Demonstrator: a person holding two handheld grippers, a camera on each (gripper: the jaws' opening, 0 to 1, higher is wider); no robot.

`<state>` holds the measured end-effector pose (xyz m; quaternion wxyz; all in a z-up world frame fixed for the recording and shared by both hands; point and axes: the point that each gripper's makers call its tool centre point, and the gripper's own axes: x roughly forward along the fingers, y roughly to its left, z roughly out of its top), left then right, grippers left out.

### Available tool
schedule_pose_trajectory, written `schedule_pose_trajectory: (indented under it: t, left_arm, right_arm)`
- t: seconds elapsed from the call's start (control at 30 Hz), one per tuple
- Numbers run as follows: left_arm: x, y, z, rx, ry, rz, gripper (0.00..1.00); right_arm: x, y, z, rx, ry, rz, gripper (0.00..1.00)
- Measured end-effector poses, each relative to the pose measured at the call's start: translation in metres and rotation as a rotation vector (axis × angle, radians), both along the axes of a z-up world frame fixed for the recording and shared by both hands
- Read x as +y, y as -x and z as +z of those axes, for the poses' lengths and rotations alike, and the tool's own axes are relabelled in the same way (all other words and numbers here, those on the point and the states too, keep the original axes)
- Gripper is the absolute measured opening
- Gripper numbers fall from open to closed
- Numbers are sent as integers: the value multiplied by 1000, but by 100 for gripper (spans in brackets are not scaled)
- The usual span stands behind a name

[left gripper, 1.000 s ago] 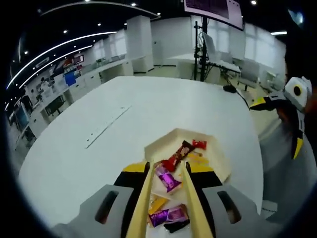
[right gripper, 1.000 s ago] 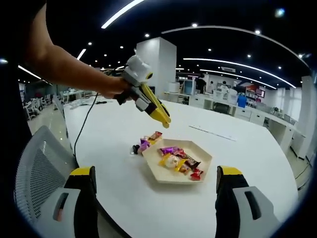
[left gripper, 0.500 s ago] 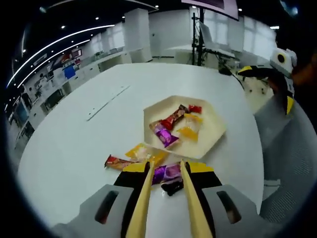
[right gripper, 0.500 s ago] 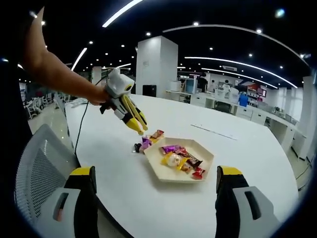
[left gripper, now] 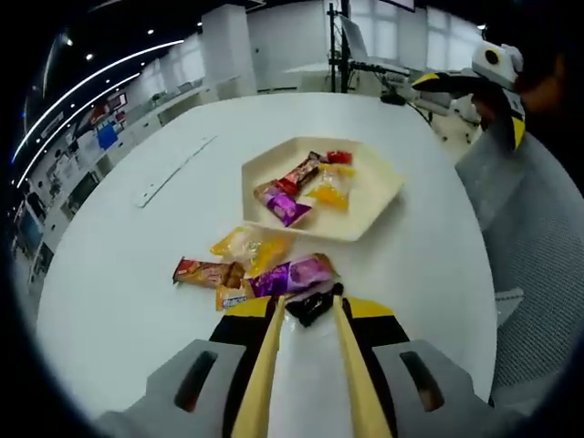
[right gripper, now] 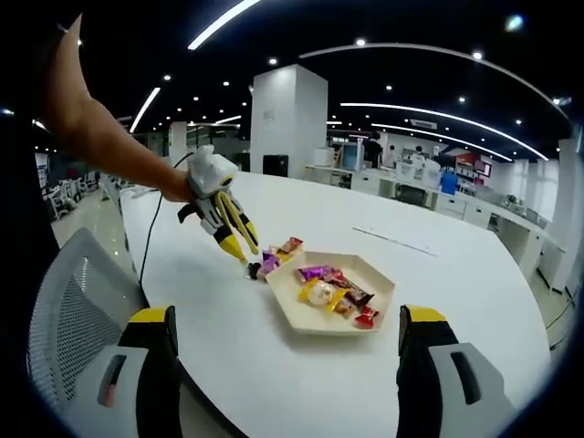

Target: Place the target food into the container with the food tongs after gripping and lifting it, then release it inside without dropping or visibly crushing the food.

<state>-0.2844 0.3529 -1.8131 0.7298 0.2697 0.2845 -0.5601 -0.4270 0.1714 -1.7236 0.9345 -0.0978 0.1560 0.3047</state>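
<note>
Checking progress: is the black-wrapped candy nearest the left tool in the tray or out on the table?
Out. The black candy lies on the white table between the open left tool's tips, short of the tray.

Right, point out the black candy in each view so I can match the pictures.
Left gripper view: the black candy lies low in the middle, just ahead of the left gripper, nearest piece of the loose pile.
Right gripper view: black candy sits left of centre, at the pile's left end, below the left gripper.
Shared landmark: the hexagonal tray beside the pile.
</note>
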Motion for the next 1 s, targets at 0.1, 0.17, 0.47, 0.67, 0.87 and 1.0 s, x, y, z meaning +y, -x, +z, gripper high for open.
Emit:
schedule_pose_trajectory:
  t: [0.1, 0.17, 0.47, 0.67, 0.87, 1.0]
  left_arm:
    - [-4, 0, -2, 15, 3, -17, 26]
    - [-7, 2, -3, 29, 2, -35, 26]
    - [-12, -5, -6, 71, 16, -37, 26]
    - [-6, -1, -13, 122, -7, -13, 26]
    - [0, 10, -16, 150, -25, -23, 26]
    - [3, 25, -19, 162, -46, -62, 26]
  right_arm:
    - [0, 0, 0, 1, -2, -2, 99]
    - [0, 0, 0, 3, -1, -2, 99]
    - [-2, -1, 2, -2, -14, -15, 99]
    - [-2, -1, 2, -1, -12, -15, 99]
    - [-1, -1, 2, -2, -12, -12, 99]
    - [-1, -1, 2, -2, -11, -13, 99]
